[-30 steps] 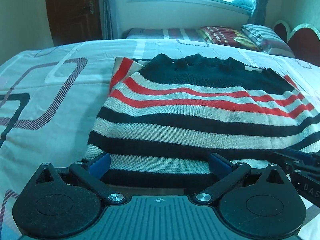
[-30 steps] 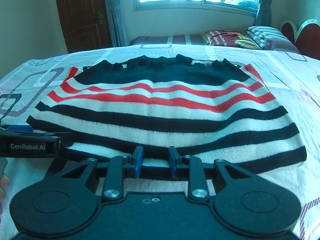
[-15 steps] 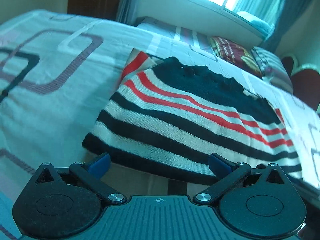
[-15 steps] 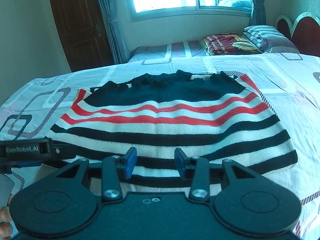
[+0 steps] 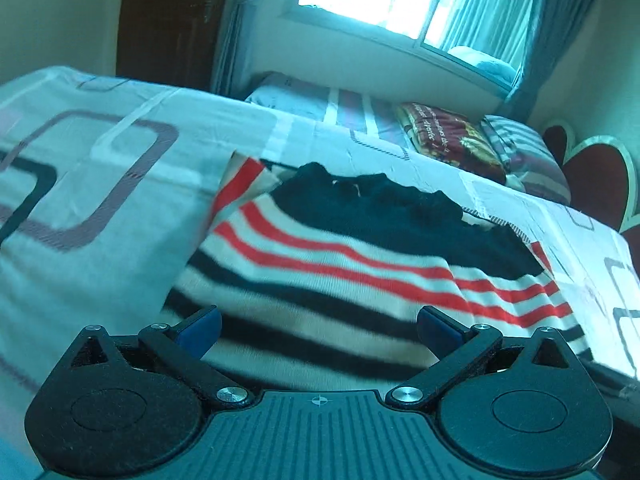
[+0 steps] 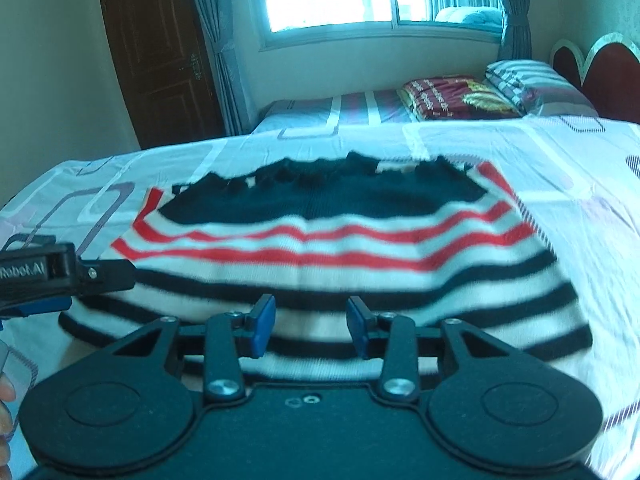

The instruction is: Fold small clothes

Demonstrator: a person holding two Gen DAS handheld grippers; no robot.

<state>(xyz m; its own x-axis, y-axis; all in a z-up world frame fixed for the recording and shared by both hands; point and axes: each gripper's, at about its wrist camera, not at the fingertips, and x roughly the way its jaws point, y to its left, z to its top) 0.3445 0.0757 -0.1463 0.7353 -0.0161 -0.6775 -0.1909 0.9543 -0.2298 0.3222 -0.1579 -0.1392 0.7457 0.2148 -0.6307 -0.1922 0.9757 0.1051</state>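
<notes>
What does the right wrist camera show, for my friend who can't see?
A striped sweater in black, white and red lies folded on a patterned bedsheet. The right hand-held gripper hangs open at its near edge, and the left hand-held gripper reaches in beside it.

Sweater flat on bed, pillows behind, door far left.

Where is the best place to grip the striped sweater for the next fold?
Probably the near black hem of the striped sweater, from the near side. It lies flat, and this edge lies just beyond the open right hand-held gripper and left hand-held gripper.
</notes>
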